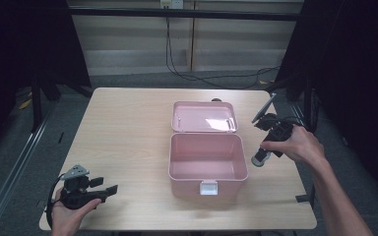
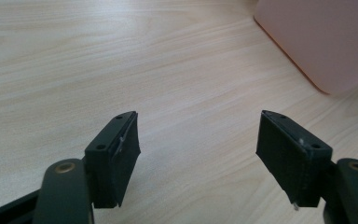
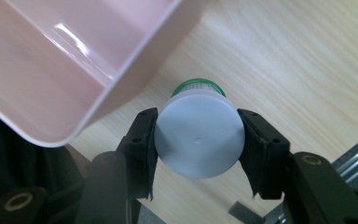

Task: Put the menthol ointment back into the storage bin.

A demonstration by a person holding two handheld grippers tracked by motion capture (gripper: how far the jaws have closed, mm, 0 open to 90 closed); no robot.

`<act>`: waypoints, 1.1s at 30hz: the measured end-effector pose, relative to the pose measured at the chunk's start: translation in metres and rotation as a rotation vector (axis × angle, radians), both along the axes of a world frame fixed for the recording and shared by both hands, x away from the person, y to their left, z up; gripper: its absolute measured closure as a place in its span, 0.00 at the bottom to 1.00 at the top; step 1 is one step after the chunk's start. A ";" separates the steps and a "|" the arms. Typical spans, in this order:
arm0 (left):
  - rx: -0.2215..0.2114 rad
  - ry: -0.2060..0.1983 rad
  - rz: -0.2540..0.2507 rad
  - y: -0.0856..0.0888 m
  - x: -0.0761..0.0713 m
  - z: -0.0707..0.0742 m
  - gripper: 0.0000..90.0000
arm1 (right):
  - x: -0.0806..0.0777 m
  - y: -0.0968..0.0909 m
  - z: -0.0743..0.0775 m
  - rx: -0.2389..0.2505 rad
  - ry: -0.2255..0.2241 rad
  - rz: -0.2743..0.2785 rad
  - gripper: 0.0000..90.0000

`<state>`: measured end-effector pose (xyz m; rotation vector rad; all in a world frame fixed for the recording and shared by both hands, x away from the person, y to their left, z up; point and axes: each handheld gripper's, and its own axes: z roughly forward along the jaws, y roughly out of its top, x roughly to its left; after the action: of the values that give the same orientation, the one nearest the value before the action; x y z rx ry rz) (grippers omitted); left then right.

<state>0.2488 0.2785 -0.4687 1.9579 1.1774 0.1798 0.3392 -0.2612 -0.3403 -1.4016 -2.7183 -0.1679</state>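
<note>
A pink plastic box [image 1: 207, 182] stands open in the middle of the table, its lid [image 1: 204, 116] swung back flat behind it. My right gripper [image 1: 260, 160] is just right of the box, pointing down, shut on a small bottle [image 3: 198, 136] with a white cap and a green label. The bottle [image 1: 259, 158] hangs above the wood beside the box's right wall [image 3: 121, 93]. My left gripper [image 1: 109, 190] rests at the table's front left corner, open, with nothing between its pads [image 2: 121, 154]. A corner of the box [image 2: 321, 42] lies ahead of it.
The wooden table [image 1: 128, 137] has bare room left of the box. Its right edge runs close to my right hand. A black cable [image 1: 211, 78] trails over the floor behind the table. Dark frame posts stand at both sides.
</note>
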 end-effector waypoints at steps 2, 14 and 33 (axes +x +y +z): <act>-0.002 0.000 -0.001 0.000 0.000 0.000 0.33 | 0.001 0.002 0.005 0.009 -0.005 0.007 0.57; -0.007 -0.002 -0.005 -0.001 -0.001 0.000 0.33 | 0.002 0.013 0.039 0.032 -0.044 0.056 0.57; -0.001 -0.006 -0.007 0.000 -0.001 0.001 0.33 | 0.006 0.063 0.050 0.020 -0.058 0.220 0.57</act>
<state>0.2476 0.2784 -0.4680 1.9589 1.1664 0.1809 0.3454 -0.1980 -0.2906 -1.0986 -2.8840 -0.2233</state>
